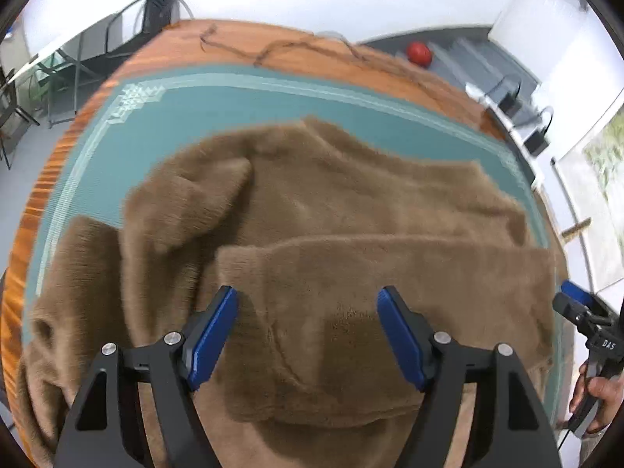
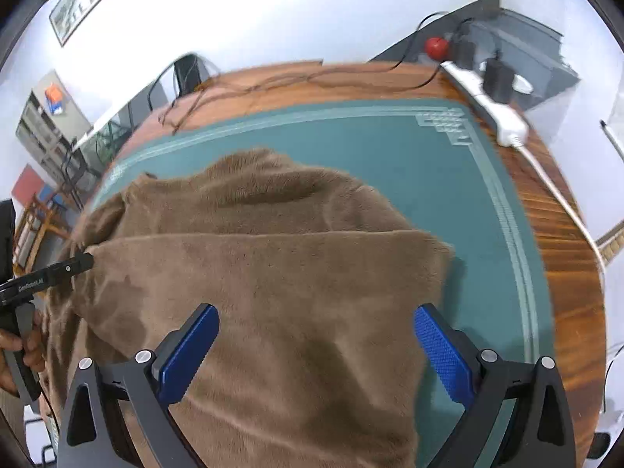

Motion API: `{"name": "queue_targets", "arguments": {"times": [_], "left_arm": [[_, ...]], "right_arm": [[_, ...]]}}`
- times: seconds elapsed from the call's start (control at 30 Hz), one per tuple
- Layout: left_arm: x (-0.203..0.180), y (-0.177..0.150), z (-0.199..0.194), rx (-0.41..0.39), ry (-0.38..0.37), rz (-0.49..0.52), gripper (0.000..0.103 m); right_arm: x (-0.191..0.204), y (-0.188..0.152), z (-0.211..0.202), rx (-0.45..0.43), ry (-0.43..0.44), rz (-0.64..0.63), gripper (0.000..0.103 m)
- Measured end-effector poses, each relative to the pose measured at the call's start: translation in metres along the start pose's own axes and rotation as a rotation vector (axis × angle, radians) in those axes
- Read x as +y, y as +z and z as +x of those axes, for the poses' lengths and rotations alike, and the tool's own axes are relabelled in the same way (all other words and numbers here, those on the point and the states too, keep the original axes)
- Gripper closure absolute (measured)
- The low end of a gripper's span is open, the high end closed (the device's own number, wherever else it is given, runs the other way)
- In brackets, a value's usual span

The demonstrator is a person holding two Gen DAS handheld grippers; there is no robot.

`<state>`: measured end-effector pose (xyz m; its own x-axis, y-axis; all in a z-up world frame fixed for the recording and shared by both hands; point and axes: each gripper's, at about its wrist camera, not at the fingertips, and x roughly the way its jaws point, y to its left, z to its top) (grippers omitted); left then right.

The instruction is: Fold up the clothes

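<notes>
Blue pads fill the bottom of the left wrist view, and the left gripper (image 1: 308,331) is spread wide over the brown fleece garment (image 1: 312,234), jaws released, nothing pinched between them, only the pile of the fabric beneath. Over on the right wrist view it's the same story: the right gripper (image 2: 316,347) stands fully parted above the same garment (image 2: 253,273), its left pad over the fleece, its right pad near the cloth's edge and over the green mat (image 2: 429,163). The garment lies on that mat, which itself sits on a wooden table (image 2: 565,273). A folded-over panel lies across the top of the pile, its straight upper edge running side to side across both views, so the long axis goes left to right. Beyond that panel the rest of the fleece bunches toward the far side of the mat, with 1 loose flap (image 1: 202,202) sticking up at the left in the left wrist view. Each gripper shows at the edge of the other's camera, held by a hand (image 1: 596,397). A white power strip (image 2: 487,105) lies on the table's far right corner, well apart from the cloth.
</notes>
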<state>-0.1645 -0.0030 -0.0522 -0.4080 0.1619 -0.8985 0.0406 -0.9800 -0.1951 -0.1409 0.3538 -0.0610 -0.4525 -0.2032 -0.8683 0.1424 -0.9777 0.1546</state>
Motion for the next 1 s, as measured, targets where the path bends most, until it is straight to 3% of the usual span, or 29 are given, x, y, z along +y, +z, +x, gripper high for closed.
{"name": "queue_targets", "arguments": {"times": [0.2,0.4,0.53,0.63,0.73,0.93,1.0], "left_arm": [[0.007,-0.005,0.030,0.030,0.062,0.014,0.022],[0.006,-0.001,0.028,0.038,0.075,0.019,0.021],[0.008,-0.009,0.007,0.016,0.015,-0.011,0.021],[0.004,-0.018,0.002,0.015,0.014,0.017,0.021],[0.001,-0.027,0.010,0.030,0.042,0.042,0.021],[-0.001,-0.032,0.021,0.026,0.068,0.076,0.019],[0.000,-0.031,0.023,0.039,0.067,0.074,0.019]], "right_arm": [[-0.001,-0.010,0.055,0.121,-0.075,-0.060,0.001],[0.003,-0.008,0.055,0.117,-0.118,-0.086,0.001],[0.024,-0.013,0.022,0.058,-0.104,-0.103,0.001],[0.046,-0.032,0.000,0.038,-0.045,-0.133,0.001],[0.064,-0.056,-0.002,0.077,-0.023,-0.172,0.001],[0.076,-0.103,0.022,0.188,-0.074,-0.242,0.001],[0.075,-0.109,0.019,0.183,-0.081,-0.247,0.001]]}}
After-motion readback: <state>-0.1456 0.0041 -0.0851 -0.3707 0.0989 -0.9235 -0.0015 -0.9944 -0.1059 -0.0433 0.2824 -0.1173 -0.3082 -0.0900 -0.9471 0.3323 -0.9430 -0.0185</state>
